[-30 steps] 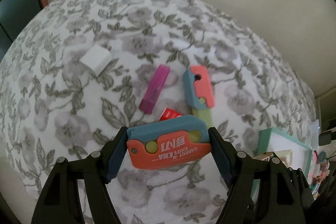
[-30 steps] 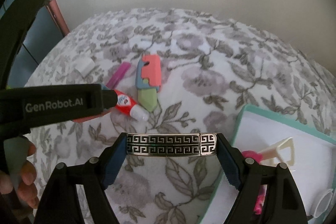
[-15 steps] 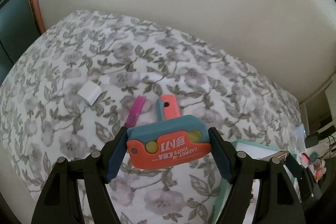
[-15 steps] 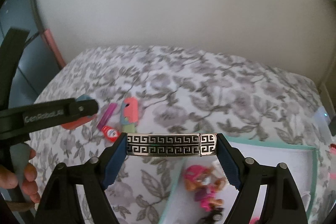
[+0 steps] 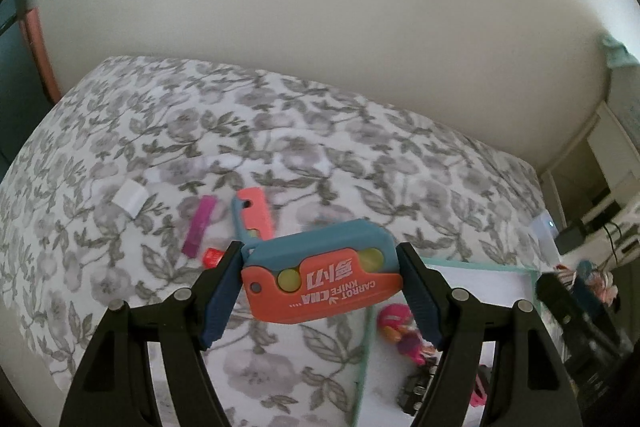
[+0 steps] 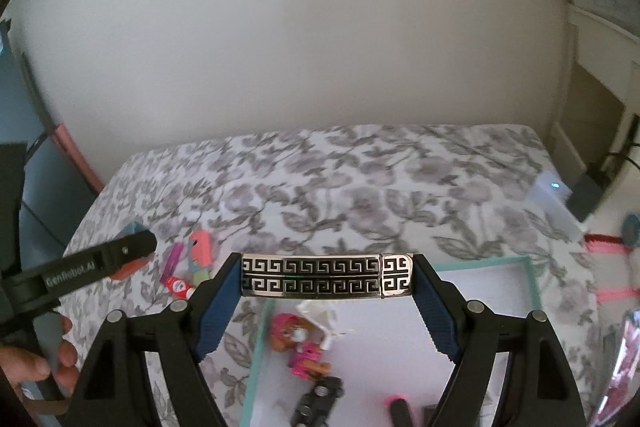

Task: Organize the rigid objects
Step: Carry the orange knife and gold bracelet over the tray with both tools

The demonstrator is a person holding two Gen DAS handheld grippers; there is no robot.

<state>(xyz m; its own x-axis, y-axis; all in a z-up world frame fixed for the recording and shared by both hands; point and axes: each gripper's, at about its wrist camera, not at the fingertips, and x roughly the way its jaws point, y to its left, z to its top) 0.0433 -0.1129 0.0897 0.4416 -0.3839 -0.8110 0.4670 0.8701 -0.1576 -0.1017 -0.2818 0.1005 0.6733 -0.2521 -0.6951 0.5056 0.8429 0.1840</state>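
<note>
On the far left of the grey floral bedspread (image 5: 328, 163) lies a small white block (image 5: 129, 198). Just right of it are a slim magenta plastic stick (image 5: 199, 226), a small red tube with a white cap (image 6: 179, 285), and a coral-and-blue toy knife with a pale green blade (image 5: 253, 214), all close together.

The left gripper (image 5: 320, 277) hangs above the bedspread, its blue pads clamped on the ends of an orange-and-blue plastic toy knife case printed "CARROT KNIFE" (image 5: 324, 277), which tilts up to the right. A hand (image 6: 38, 361) holds that tool.

Further right, the right gripper (image 6: 326, 275) grips a flat silver metal bar with a black key pattern (image 6: 326, 275), held level above the near left edge of a white tray with a mint-green rim (image 6: 530, 287). In the tray sit a pink doll figure (image 6: 298, 343), a white plastic piece (image 6: 320, 315) and a small black toy vehicle (image 6: 320, 397).
</note>
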